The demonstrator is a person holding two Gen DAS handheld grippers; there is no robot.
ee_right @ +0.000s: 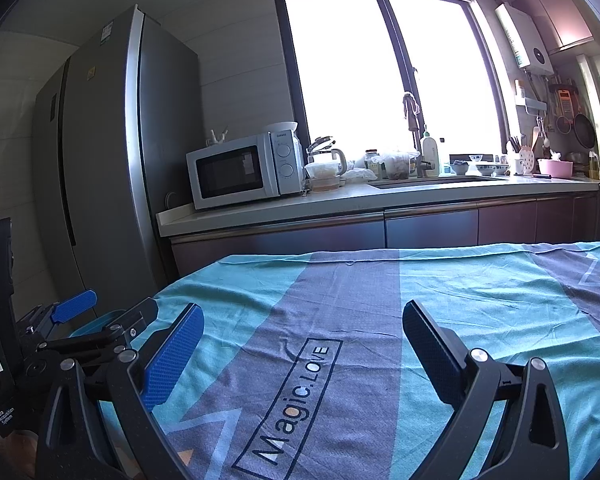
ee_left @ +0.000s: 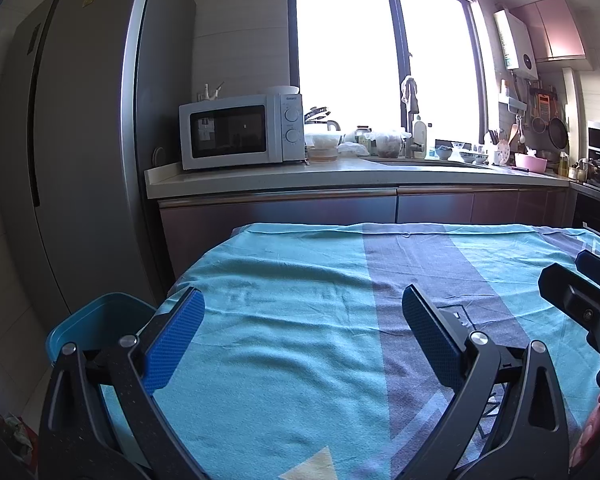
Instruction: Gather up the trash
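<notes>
My left gripper (ee_left: 302,304) is open and empty, held above a table covered with a teal and grey cloth (ee_left: 300,280). My right gripper (ee_right: 303,318) is open and empty above the same cloth (ee_right: 440,280), over the "Magic.LOVE" print (ee_right: 296,400). A teal bin (ee_left: 96,322) stands at the table's left edge, beside my left gripper; its rim shows in the right wrist view (ee_right: 100,326). No trash shows on the cloth in either view. The right gripper shows at the right edge of the left wrist view (ee_left: 580,280), and the left gripper at the left edge of the right wrist view (ee_right: 74,306).
A grey fridge (ee_left: 80,140) stands left of the table. Beyond the table runs a kitchen counter (ee_left: 340,178) with a white microwave (ee_left: 240,132), jars, bowls, a sink and a tap under a bright window. A stove (ee_left: 598,176) is at the far right.
</notes>
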